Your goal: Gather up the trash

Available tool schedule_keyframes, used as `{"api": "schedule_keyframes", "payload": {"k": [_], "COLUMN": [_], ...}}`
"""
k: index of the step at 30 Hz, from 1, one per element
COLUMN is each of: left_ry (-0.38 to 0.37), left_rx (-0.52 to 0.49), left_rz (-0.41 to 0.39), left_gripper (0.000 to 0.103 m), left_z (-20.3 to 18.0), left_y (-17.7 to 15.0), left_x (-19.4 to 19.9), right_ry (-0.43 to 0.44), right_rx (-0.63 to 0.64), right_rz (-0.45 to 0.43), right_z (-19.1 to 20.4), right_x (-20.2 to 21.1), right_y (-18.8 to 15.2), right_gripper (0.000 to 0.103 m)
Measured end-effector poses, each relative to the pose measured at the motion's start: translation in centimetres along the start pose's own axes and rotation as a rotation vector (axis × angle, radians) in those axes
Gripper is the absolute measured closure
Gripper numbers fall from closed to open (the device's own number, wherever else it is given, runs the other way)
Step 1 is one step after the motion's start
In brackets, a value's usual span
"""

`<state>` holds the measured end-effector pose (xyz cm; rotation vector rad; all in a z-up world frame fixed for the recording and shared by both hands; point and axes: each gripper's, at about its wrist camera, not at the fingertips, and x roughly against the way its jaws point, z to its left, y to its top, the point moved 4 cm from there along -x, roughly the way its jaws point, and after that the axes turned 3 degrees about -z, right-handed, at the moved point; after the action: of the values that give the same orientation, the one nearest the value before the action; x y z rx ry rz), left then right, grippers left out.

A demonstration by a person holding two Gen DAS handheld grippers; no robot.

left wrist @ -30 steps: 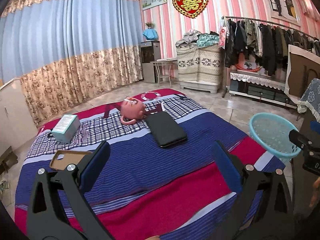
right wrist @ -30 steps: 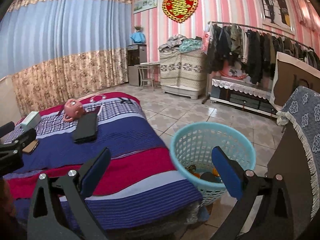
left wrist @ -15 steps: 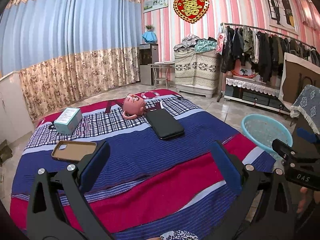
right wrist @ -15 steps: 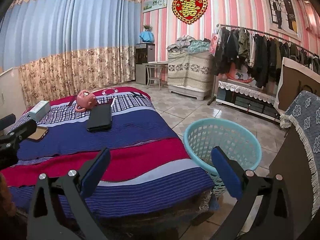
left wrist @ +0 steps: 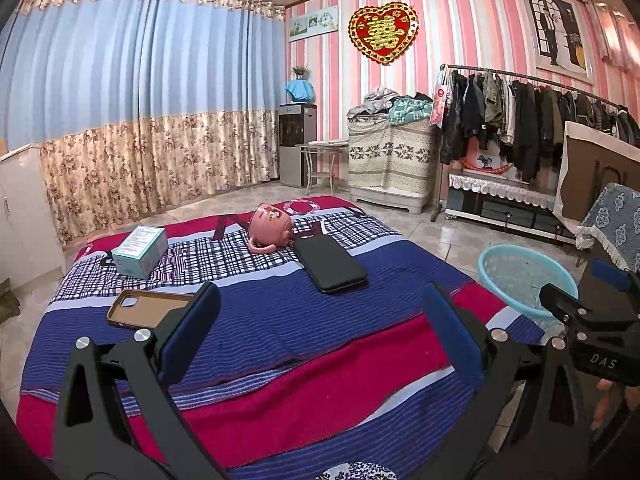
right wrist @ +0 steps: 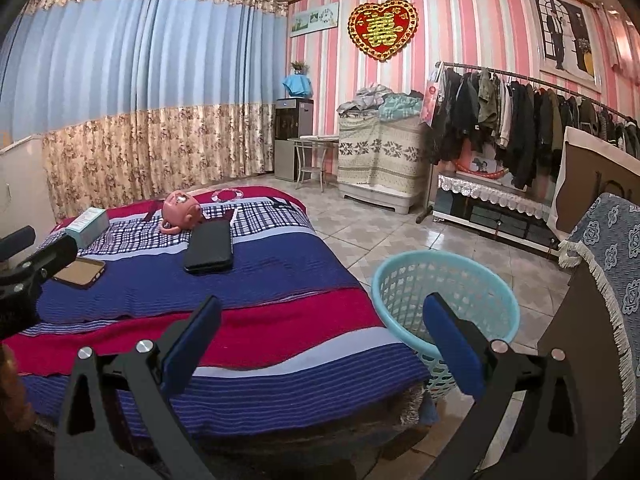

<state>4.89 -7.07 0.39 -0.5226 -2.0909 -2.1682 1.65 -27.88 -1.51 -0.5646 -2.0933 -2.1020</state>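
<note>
We held the left gripper (left wrist: pixel 320 328) and the right gripper (right wrist: pixel 320 332) above the near edge of the bed (left wrist: pixel 280 360), each with its jaws spread wide and nothing between them. Beside the bed's right edge, on the tiled floor, stood the light blue laundry-style basket (right wrist: pixel 444 276), which we took for the trash bin; from these views we could not tell what lay inside it. Four things lay on the blanket: a teal carton (left wrist: pixel 140 250) towards the far left corner, a pink mug (left wrist: pixel 270 226) tipped on its side near the far edge, a black phone-like slab (left wrist: pixel 330 264) just beside the mug, and a brown phone case (left wrist: pixel 146 308) near the left edge. We judged none of these to be plain rubbish, save perhaps the carton, so either the collecting was nearly done or the carton was left to carry to the basket.
</note>
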Motion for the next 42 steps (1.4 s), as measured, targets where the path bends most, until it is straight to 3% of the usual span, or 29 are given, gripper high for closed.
{"api": "schedule_keyframes", "payload": {"k": [42], "left_ry": [0.010], "left_rx": [-0.002], "left_rz": [0.000], "left_gripper": [0.005], "left_z": [0.44], "left_y": [0.17], "left_x": [-0.09], "right_ry": [-0.003], "right_rx": [0.002], "right_rz": [-0.012], "right_z": [0.16], "right_x": [0.42], "right_y": [0.27], "right_gripper": [0.005]}}
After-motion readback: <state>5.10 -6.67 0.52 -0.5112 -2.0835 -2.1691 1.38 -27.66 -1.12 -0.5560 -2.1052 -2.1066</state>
